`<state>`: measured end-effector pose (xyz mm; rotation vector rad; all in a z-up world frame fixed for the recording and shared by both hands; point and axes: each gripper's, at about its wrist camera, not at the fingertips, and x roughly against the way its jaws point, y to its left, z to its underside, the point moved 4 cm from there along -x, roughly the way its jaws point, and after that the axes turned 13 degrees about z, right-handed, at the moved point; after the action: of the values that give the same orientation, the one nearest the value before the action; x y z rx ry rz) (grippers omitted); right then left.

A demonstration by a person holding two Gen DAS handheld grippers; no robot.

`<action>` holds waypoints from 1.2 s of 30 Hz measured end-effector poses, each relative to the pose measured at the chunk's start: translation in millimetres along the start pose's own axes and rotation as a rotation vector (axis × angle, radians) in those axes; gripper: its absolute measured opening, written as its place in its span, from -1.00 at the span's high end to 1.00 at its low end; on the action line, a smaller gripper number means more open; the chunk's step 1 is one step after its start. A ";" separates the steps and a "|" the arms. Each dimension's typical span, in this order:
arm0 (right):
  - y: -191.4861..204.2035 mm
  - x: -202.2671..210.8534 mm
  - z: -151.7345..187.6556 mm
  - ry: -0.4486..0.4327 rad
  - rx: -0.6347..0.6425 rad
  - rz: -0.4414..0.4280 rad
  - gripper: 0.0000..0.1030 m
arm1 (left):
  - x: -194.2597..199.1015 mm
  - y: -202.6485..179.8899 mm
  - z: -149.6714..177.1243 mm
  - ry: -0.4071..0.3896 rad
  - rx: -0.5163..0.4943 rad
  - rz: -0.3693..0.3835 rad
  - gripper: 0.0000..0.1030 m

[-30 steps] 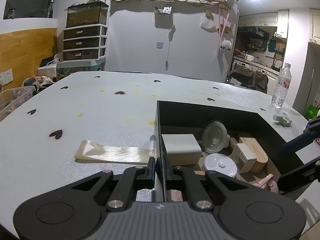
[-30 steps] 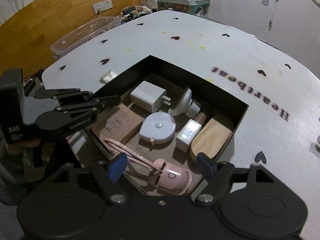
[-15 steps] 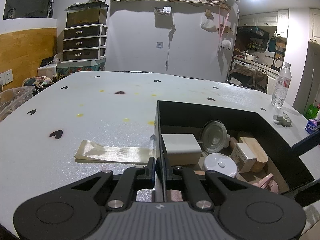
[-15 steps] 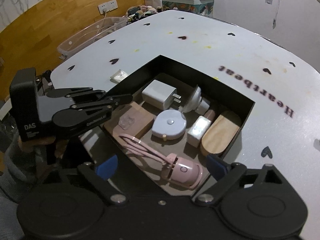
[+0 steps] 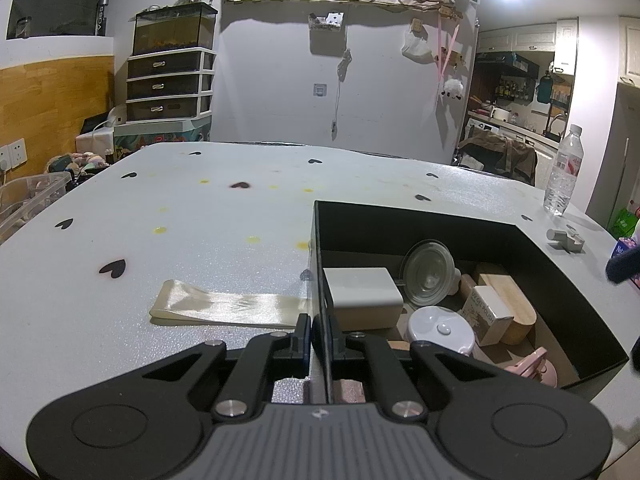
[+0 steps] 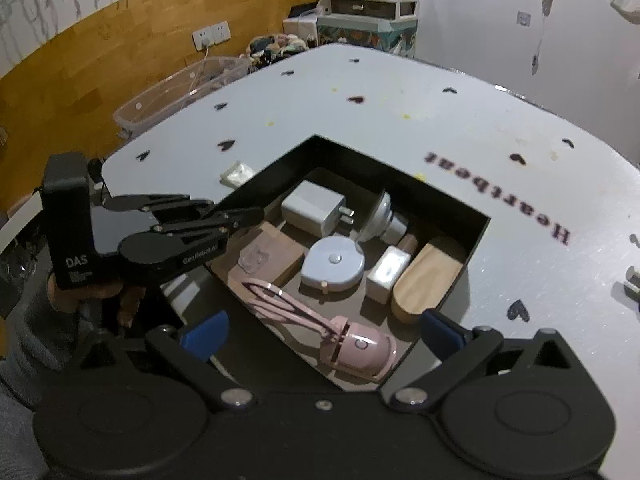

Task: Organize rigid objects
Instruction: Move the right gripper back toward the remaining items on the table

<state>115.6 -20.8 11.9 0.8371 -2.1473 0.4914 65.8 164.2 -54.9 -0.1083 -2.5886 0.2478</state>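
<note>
A black box (image 6: 476, 236) on the table holds several items: a white charger (image 6: 312, 206), a round white case (image 6: 332, 266), a pink eyelash curler (image 6: 340, 340), a small white carton (image 6: 386, 274) and a wooden block (image 6: 424, 280). My left gripper (image 5: 318, 332) is shut on the box's left wall (image 5: 318, 264); it also shows in the right wrist view (image 6: 244, 216). My right gripper (image 6: 320, 330) is open and empty, held above the box's near corner.
A cream ribbon strip (image 5: 228, 308) lies on the table left of the box. A water bottle (image 5: 564, 170) and a small grey part (image 5: 566, 238) stand at the far right. A clear plastic bin (image 6: 180, 96) sits beyond the table's left edge.
My right gripper has risen and pulled back from the box, jaws still open. My left gripper has kept its hold on the box wall.
</note>
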 end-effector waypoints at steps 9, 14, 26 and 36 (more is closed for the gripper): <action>-34.9 32.9 -0.7 -0.108 -0.092 0.048 -1.00 | 0.0 0.2 -0.3 -0.001 0.001 0.001 0.87; -78.2 47.2 4.2 -0.170 -0.198 0.123 -1.00 | 0.3 0.7 0.3 -0.002 0.000 -0.003 0.87; -213.1 31.1 24.7 -0.272 -0.485 0.338 -1.00 | 0.6 1.8 0.2 -0.003 0.004 -0.003 0.87; -298.9 -32.7 38.4 -0.248 -0.601 0.462 -1.00 | 1.2 1.1 0.7 -0.002 0.003 -0.003 0.87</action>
<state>321.1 -241.9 -15.7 0.0652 -2.5233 -0.0595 64.4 165.3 -55.1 -0.1027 -2.5904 0.2506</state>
